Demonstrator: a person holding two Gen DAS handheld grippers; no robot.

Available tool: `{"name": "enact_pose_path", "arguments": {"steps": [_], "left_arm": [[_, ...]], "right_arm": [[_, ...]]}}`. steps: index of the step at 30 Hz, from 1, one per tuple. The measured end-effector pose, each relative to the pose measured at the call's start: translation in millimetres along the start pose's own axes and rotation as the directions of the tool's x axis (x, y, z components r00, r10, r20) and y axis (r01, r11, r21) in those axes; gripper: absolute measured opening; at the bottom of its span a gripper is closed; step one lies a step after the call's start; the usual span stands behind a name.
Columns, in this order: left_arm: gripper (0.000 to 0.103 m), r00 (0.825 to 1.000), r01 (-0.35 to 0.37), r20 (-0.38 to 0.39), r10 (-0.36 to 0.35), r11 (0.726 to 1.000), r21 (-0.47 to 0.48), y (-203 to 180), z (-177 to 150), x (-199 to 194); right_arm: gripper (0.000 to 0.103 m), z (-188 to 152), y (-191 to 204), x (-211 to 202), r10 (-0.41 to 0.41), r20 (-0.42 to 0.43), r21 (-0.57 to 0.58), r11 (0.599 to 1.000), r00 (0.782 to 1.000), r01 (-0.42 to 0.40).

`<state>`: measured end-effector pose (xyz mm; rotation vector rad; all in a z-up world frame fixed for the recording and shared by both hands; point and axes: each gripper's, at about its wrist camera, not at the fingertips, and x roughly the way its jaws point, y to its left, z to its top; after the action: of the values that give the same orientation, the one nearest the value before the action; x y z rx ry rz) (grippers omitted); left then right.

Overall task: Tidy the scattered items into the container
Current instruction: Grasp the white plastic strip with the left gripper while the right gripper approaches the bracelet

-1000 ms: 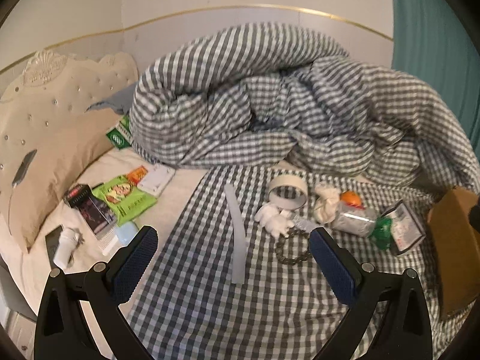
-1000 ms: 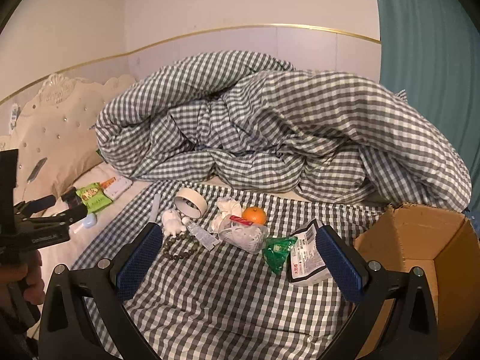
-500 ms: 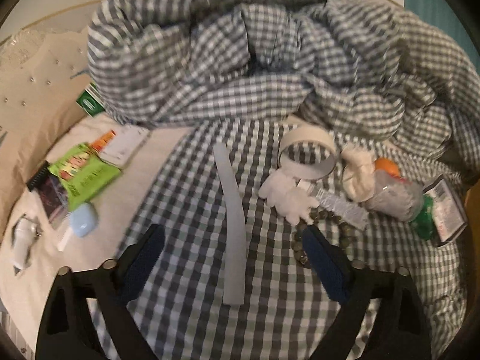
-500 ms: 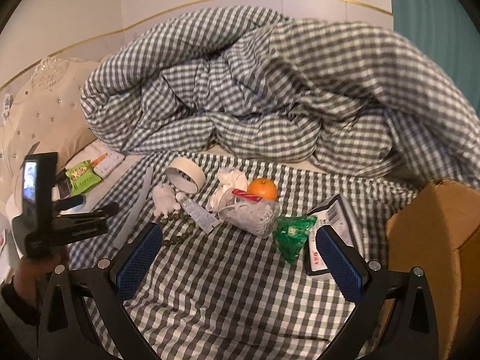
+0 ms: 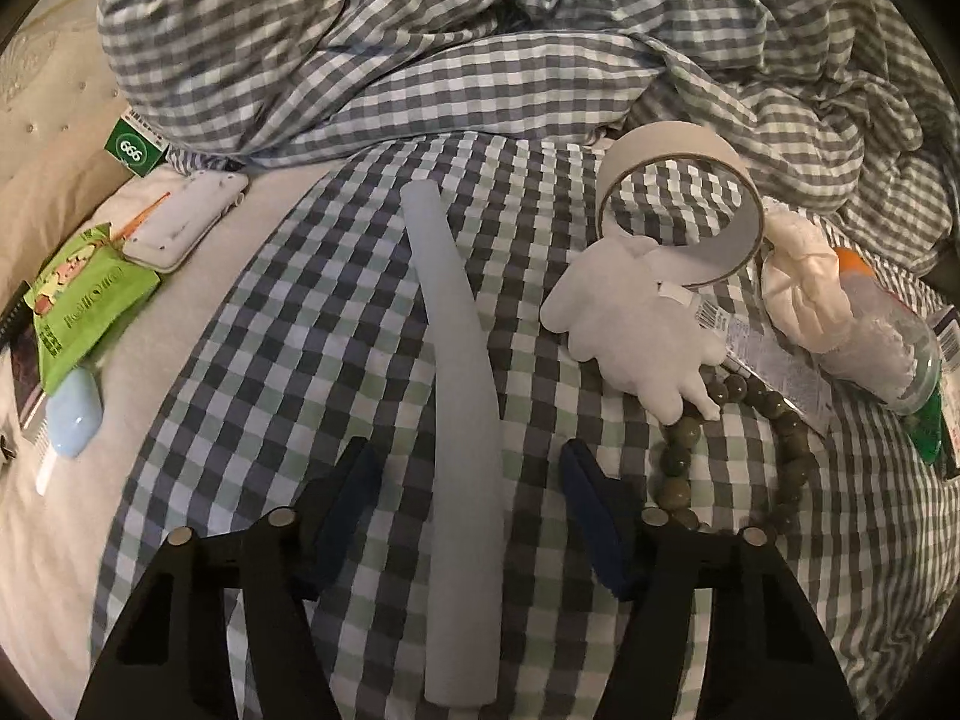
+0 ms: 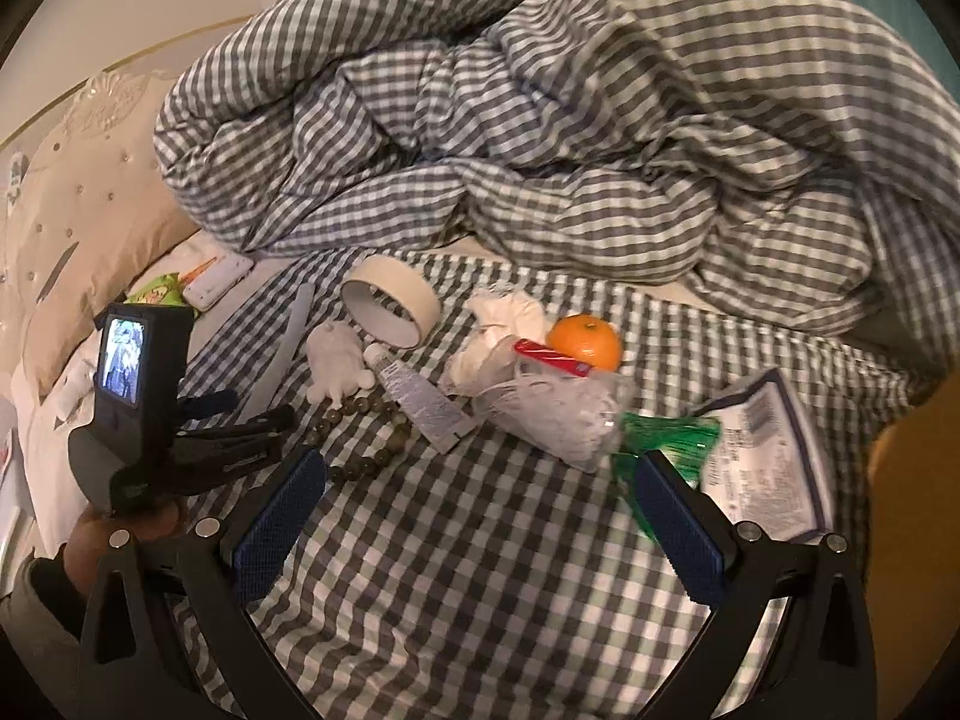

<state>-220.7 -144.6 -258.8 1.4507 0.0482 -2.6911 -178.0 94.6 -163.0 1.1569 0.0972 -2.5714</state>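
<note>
Left tongs (image 5: pixel 468 498): jaws closing, astride the pale blue strip (image 5: pixel 459 384) lying flat on the checked bed sheet (image 5: pixel 288 372); pads not yet pressing it. Right tongs (image 6: pixel 480 516): wide apart, empty, above bare sheet. Beyond: bead bracelet (image 6: pixel 360 420), white plush toy (image 5: pixel 630 330), tape roll (image 6: pixel 390 306), orange (image 6: pixel 585 341). Cardboard box (image 6: pixel 912 540) at right edge. Rumpled duvet (image 6: pixel 570 132) farthest.

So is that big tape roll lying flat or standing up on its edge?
Tipped up, not flat. The tape roll leans on the white plush toy, and the checked sheet shows through its hole.
</note>
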Motion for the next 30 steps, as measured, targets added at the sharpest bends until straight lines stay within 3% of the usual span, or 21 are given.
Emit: {"name": "enact_pose_path", "arguments": {"steps": [1, 6, 9, 15, 21, 30], "left_arm": [[0.058, 1.000, 0.004, 0.008, -0.004, 1.000, -0.002, 0.7, -0.8, -0.8], [0.018, 0.999, 0.026, 0.038, -0.026, 1.000, -0.008, 5.9, -0.6, -5.0], [0.012, 0.998, 0.041, 0.051, -0.040, 0.999, -0.024, 11.0, 0.4, -8.5], [0.009, 0.994, 0.072, 0.080, -0.068, 0.996, -0.047, 21.6, 3.9, -24.3], [0.009, 0.990, 0.059, 0.134, -0.048, 0.995, -0.082, 41.2, 8.3, -53.0], [0.009, 0.981, 0.048, 0.191, -0.025, 0.992, -0.116, 72.4, 10.4, -87.2]], "right_arm": [[0.103, 0.4, 2.9, 5.2, 0.005, -0.006, -0.005, 1.000, 1.000, -0.005], [0.103, 1.6, 19.5, 33.4, 0.030, -0.030, -0.013, 0.999, 0.999, -0.031], [0.103, 0.2, 31.2, 51.0, 0.049, -0.055, -0.021, 0.999, 0.997, -0.051], [0.103, -4.2, 55.0, 80.5, 0.068, -0.101, -0.061, 0.995, 0.993, -0.074], [0.102, -10.7, 77.3, 104.6, 0.090, -0.141, -0.085, 0.991, 0.986, -0.103], [0.103, -13.5, 95.3, 137.2, 0.055, -0.190, -0.112, 0.991, 0.980, -0.077]]}}
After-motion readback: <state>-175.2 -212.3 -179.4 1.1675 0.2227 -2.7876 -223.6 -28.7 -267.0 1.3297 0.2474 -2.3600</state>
